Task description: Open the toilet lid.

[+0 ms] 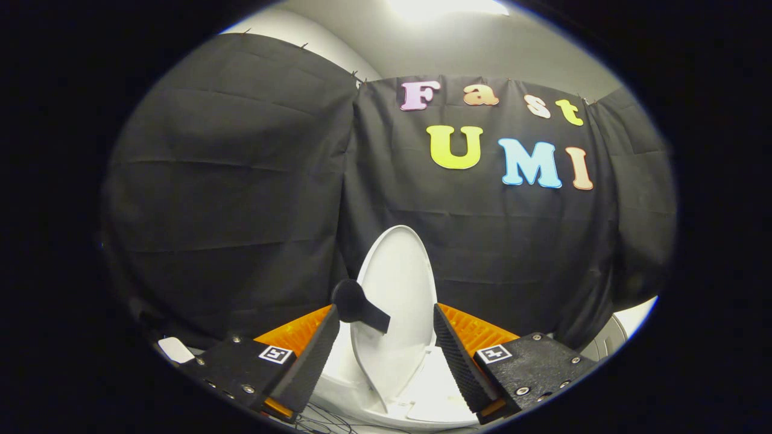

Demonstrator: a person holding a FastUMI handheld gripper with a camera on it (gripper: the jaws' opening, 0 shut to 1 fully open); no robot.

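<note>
Lid: the toilet lid stood raised, nearly upright, a white oval with its smooth inner face turned toward you and its rounded top against the black cloth wall.
Position: it rose between your two fingers and just beyond their tips, leaning slightly toward the left one.
Handle: a dark paddle-shaped tab stuck out from the lid's left edge, close to your left finger.
Gripper: your gripper was spread wide, fingers apart and pressing on nothing.
Toilet: the white seat lay flat below the lid.
</note>
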